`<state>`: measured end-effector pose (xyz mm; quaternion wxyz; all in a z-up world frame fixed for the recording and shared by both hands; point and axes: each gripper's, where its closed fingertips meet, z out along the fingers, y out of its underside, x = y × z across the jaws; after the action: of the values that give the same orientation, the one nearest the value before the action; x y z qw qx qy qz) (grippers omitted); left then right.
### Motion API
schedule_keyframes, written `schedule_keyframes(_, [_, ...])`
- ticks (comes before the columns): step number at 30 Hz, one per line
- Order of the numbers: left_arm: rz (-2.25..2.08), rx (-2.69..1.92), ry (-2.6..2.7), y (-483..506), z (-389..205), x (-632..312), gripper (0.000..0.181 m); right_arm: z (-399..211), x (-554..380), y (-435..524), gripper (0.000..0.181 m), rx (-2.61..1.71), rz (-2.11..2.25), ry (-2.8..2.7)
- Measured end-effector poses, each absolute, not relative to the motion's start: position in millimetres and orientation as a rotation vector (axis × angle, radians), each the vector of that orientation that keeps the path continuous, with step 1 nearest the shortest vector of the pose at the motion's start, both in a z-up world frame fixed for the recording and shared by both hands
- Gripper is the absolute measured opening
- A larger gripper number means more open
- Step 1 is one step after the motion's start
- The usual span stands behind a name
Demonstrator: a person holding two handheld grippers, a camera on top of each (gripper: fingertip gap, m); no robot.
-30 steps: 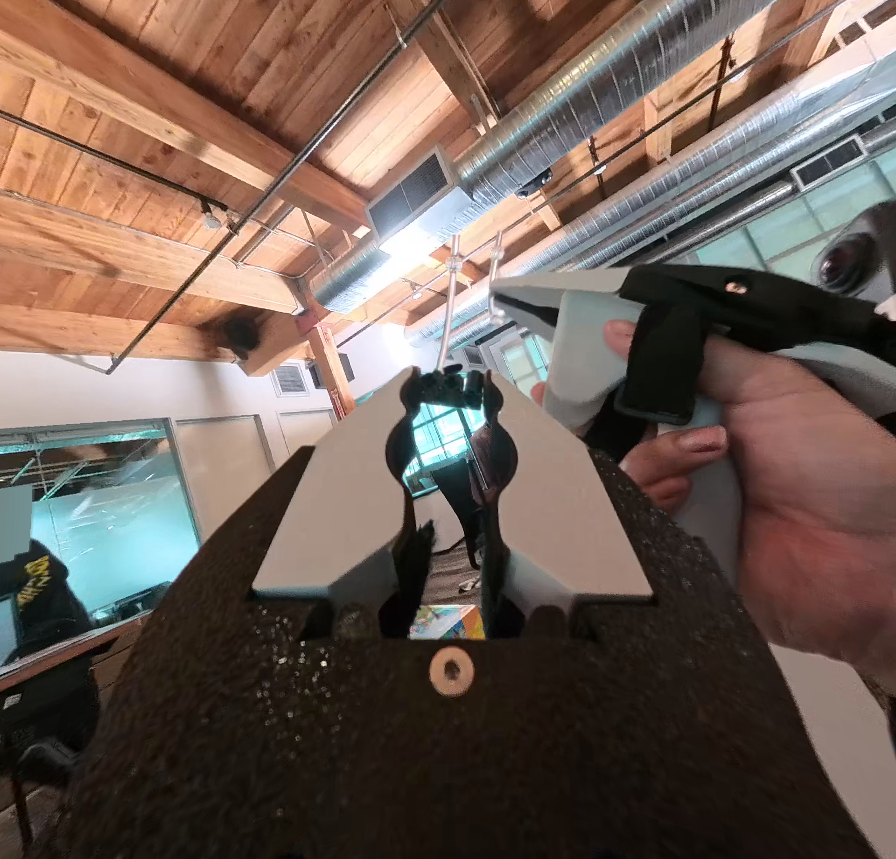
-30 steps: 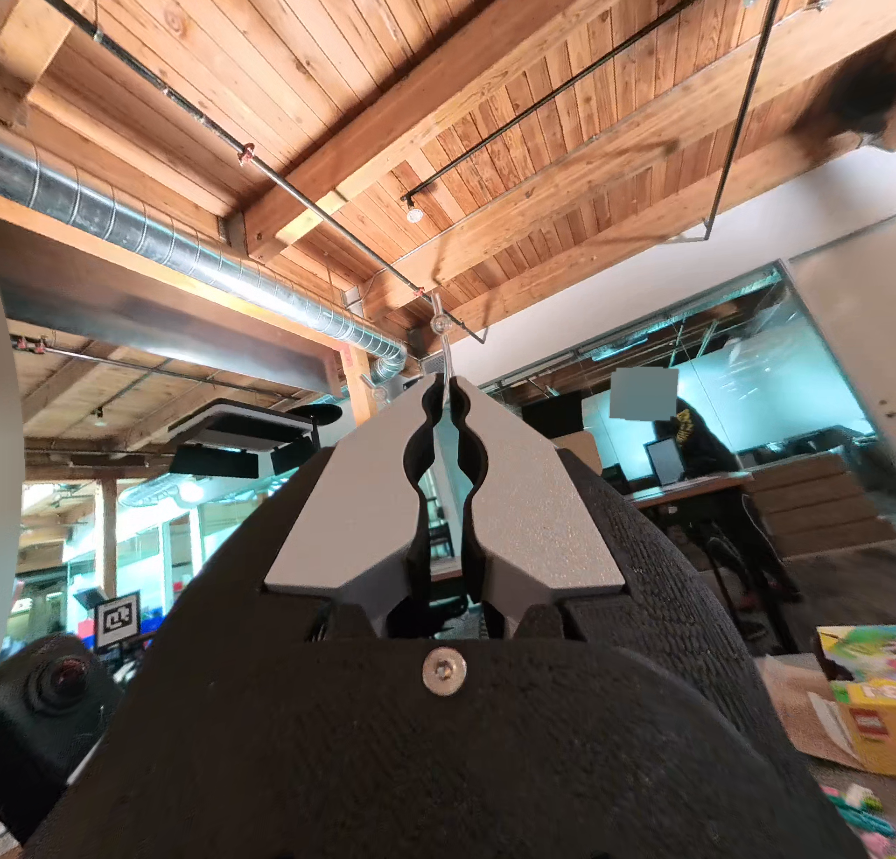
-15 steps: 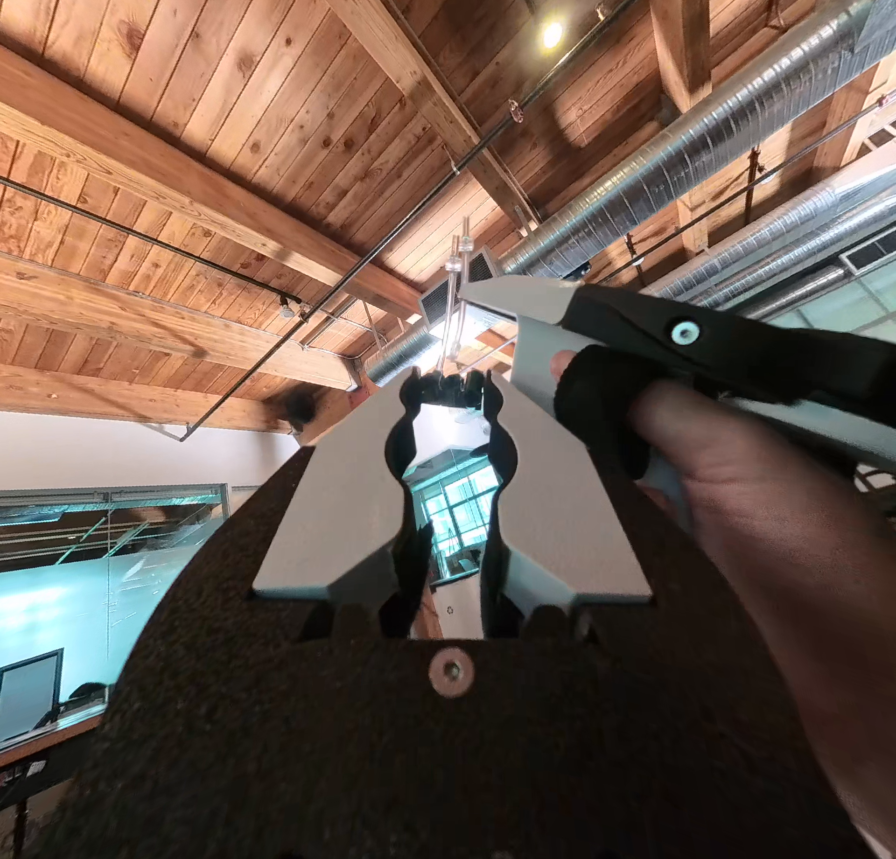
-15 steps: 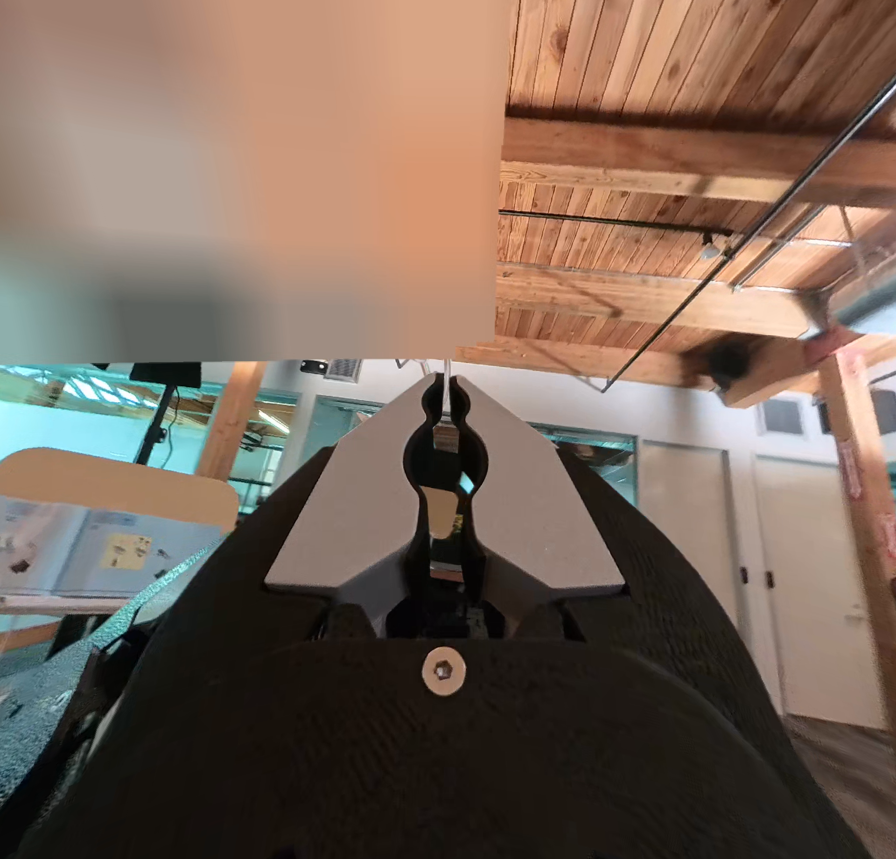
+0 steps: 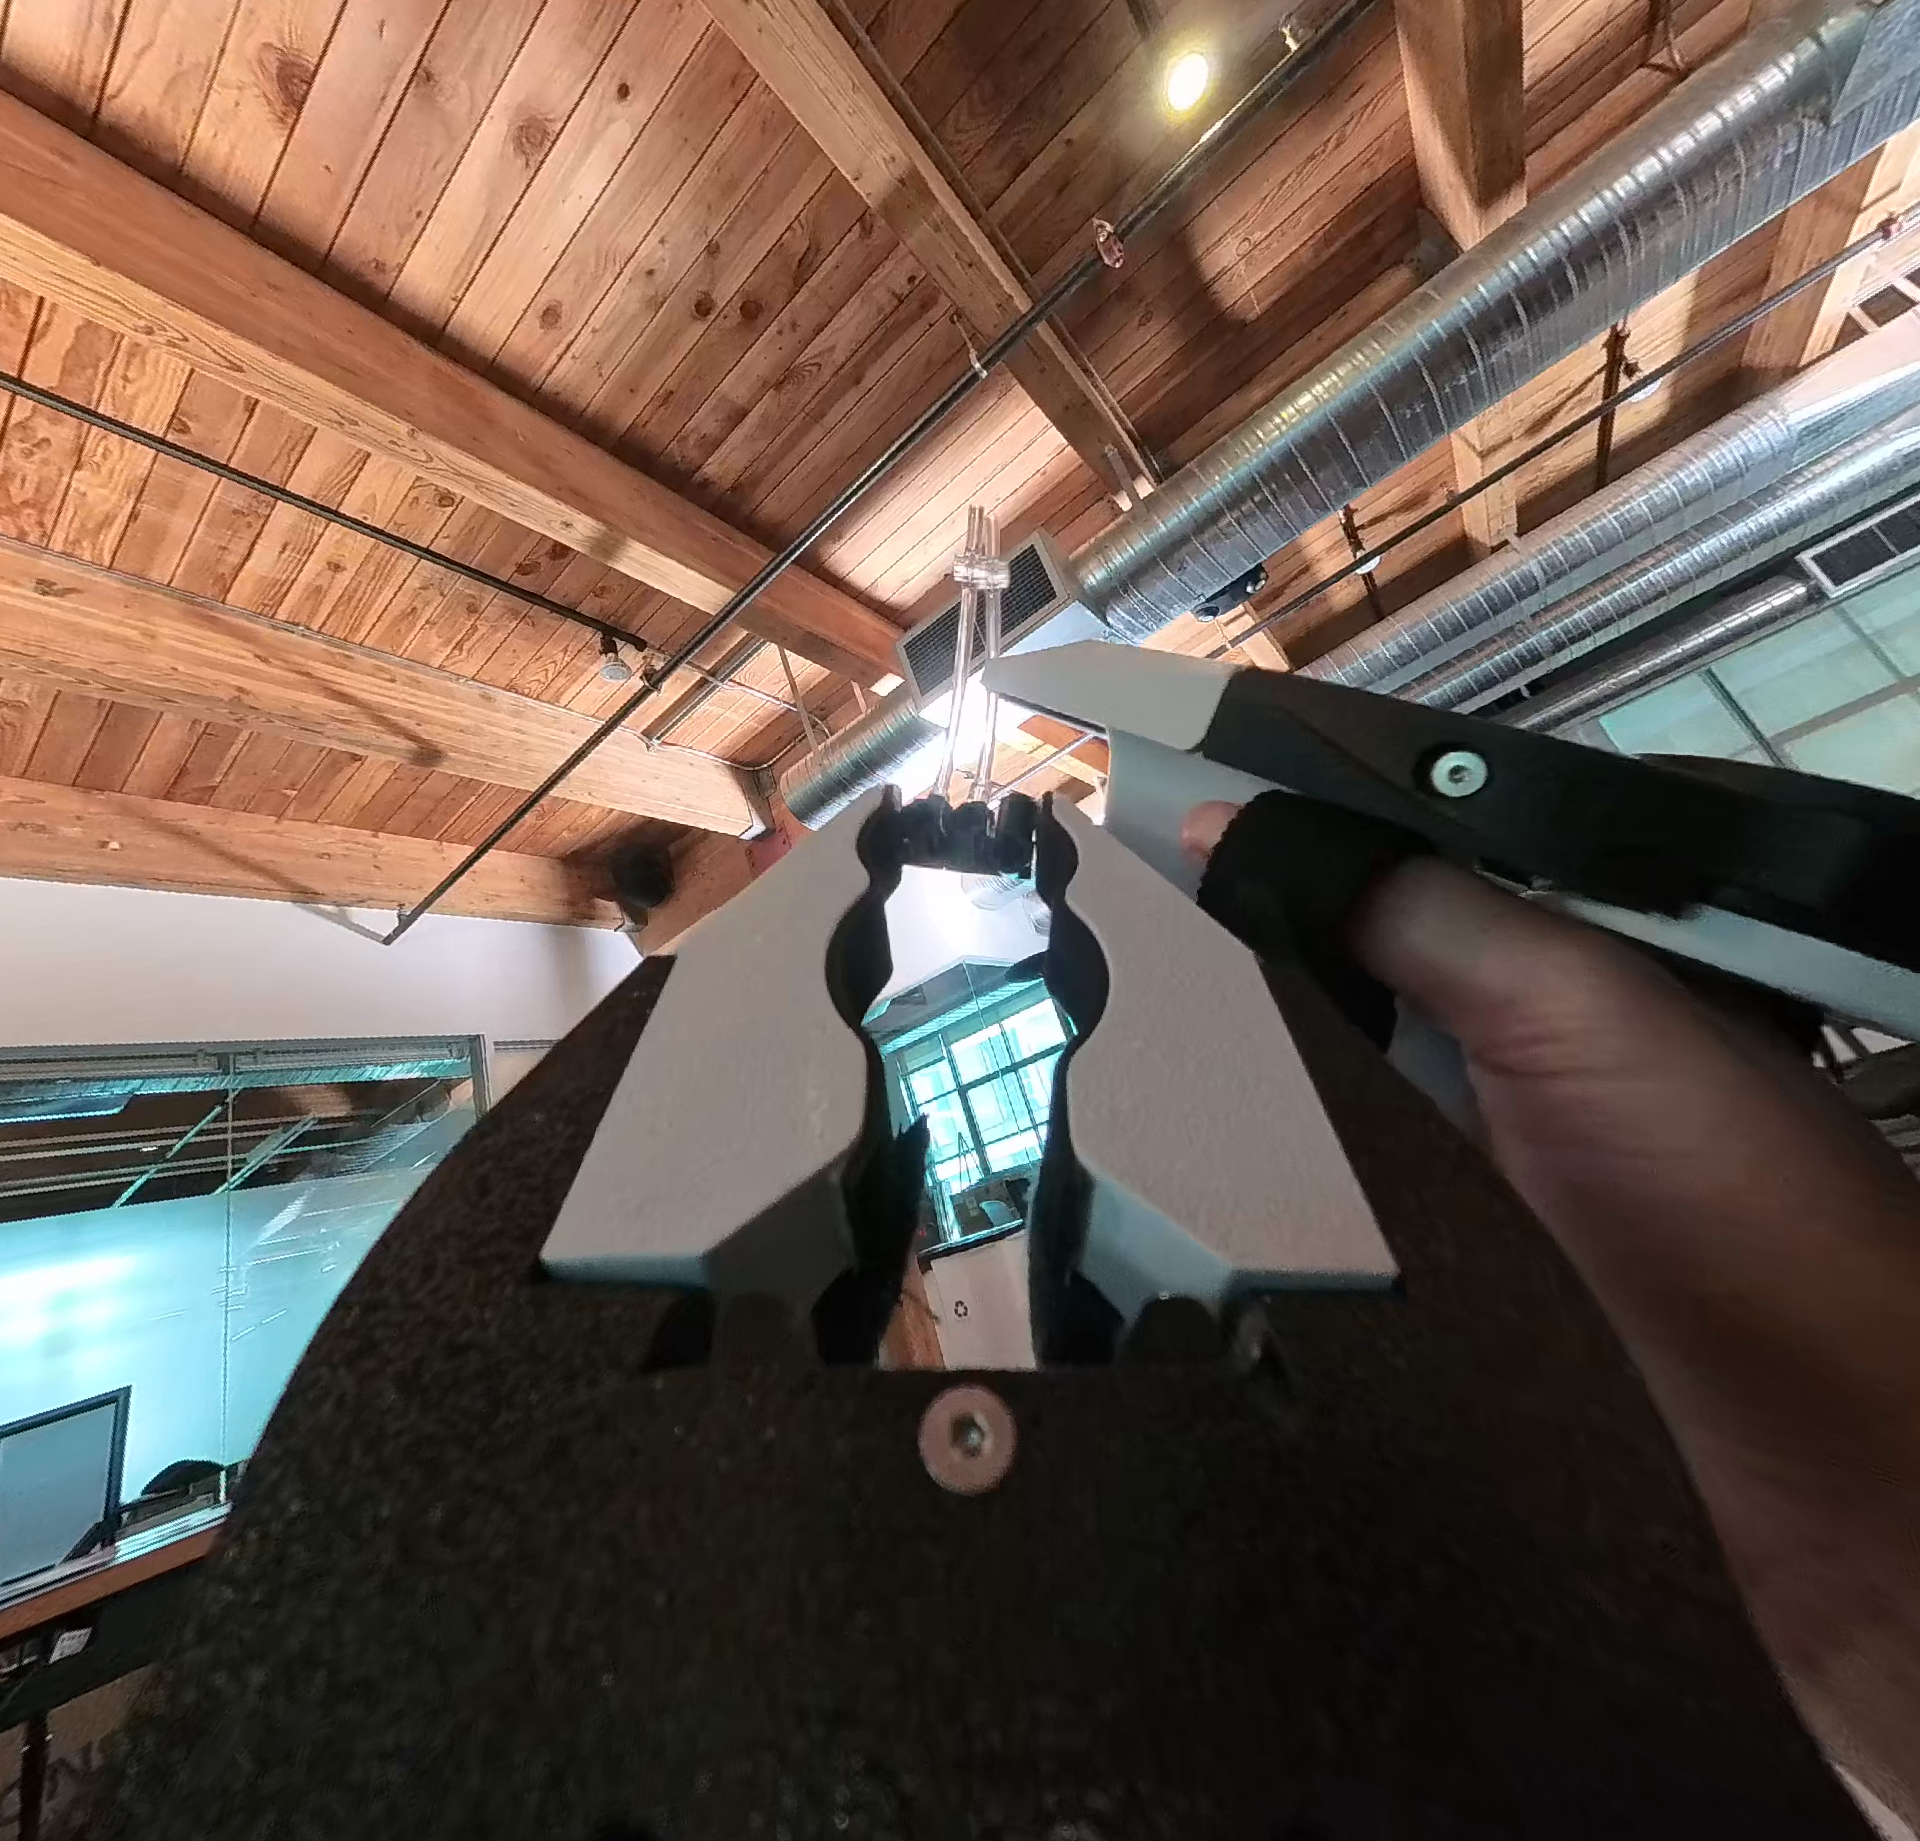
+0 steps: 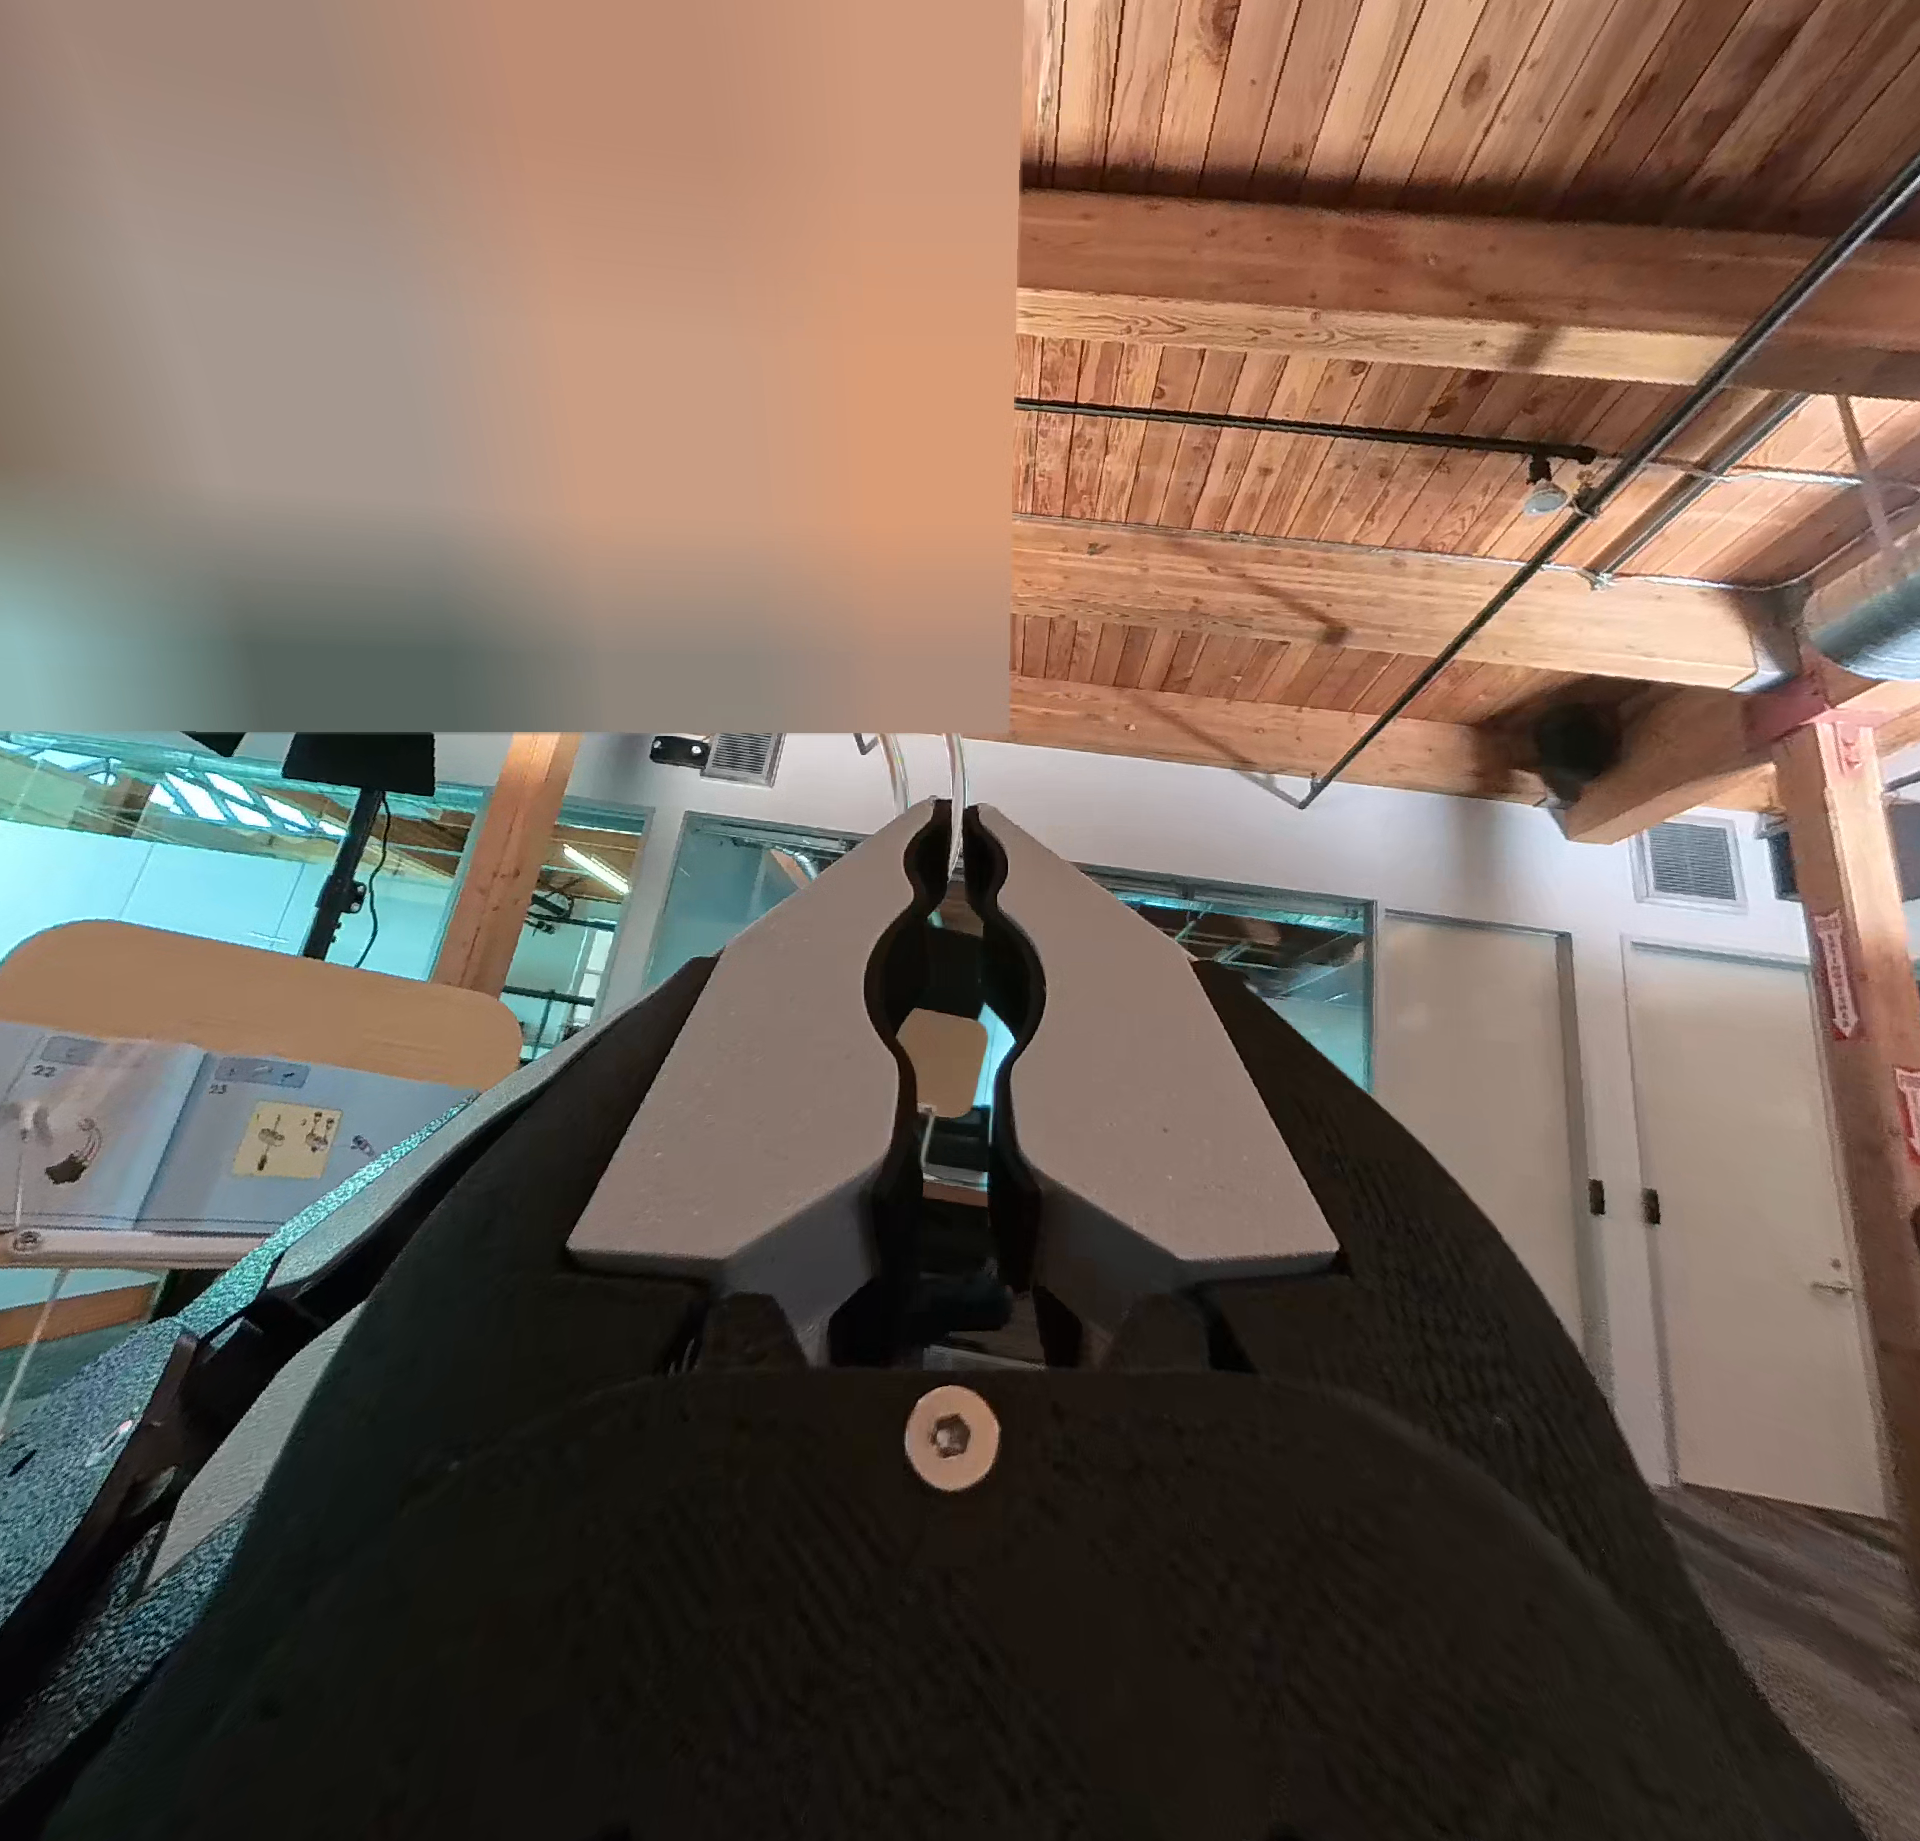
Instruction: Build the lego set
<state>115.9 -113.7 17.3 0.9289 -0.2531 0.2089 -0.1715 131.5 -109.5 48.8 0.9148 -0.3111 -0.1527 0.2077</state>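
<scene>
Both grippers point up at the wooden ceiling. My left gripper [image 5: 956, 835] is shut on a small black lego piece [image 5: 951, 841] at its fingertips. A pair of thin clear rods [image 5: 971, 648], joined by a clear cap, stands up from that piece. My right gripper [image 5: 1003, 677] comes in from the right, held by a hand [image 5: 1558, 1043], with its tip against the clear rods. In the right wrist view my right gripper [image 6: 951, 820] is shut on a thin clear rod [image 6: 954, 789] that curves up out of its tips.
An open instruction booklet [image 6: 156, 1137] stands at the left in the right wrist view, with the left gripper's black body [image 6: 104, 1396] in front of it. Ceiling beams, pipes and metal ducts [image 5: 1455, 357] are overhead. A door [image 6: 1725, 1220] and glass walls are behind. My left and right fingertips are right by each other.
Both grippers have tilted up towards the ceiling. The right gripper has swung round to the left gripper's tip and now grips the clear rod. The table has dropped out of view.
</scene>
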Motion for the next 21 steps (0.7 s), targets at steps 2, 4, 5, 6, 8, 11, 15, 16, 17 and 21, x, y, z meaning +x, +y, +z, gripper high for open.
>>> schedule_keyframes(2, [-0.354, -0.519, 0.427, -113, 17, 116, 0.023, 49, 131, -110, 0.001, -0.642, 0.439, -0.317])
schedule_keyframes(4, [-0.353, -0.519, 0.426, -113, 17, 116, 0.023, 48, 131, -109, 0.001, -0.648, 0.449, -0.318])
schedule_keyframes(5, [-0.353, -0.519, 0.426, -113, 17, 116, 0.023, 48, 131, -109, 0.001, -0.647, 0.445, -0.317])
schedule_keyframes(6, [-0.355, -0.518, 0.427, -114, 17, 116, 0.023, 48, 131, -109, 0.001, -0.643, 0.438, -0.319])
schedule_keyframes(8, [-0.355, -0.519, 0.428, -114, 17, 116, 0.023, 48, 130, -110, 0.001, -0.642, 0.442, -0.326])
schedule_keyframes(11, [-0.352, -0.526, 0.428, -112, 17, 116, 0.023, 47, 129, -109, 0.001, -0.655, 0.476, -0.331])
schedule_keyframes(15, [-0.354, -0.532, 0.428, -110, 16, 115, 0.022, 44, 130, -103, 0.001, -0.699, 0.577, -0.316])
schedule_keyframes(16, [-0.353, -0.531, 0.431, -109, 16, 115, 0.022, 43, 130, -100, 0.001, -0.715, 0.619, -0.311])
schedule_keyframes(17, [-0.351, -0.531, 0.435, -109, 16, 116, 0.022, 43, 130, -98, 0.001, -0.732, 0.662, -0.308])
schedule_keyframes(21, [-0.335, -0.538, 0.443, -106, 14, 117, 0.022, 41, 129, -97, 0.001, -0.763, 0.784, -0.312])
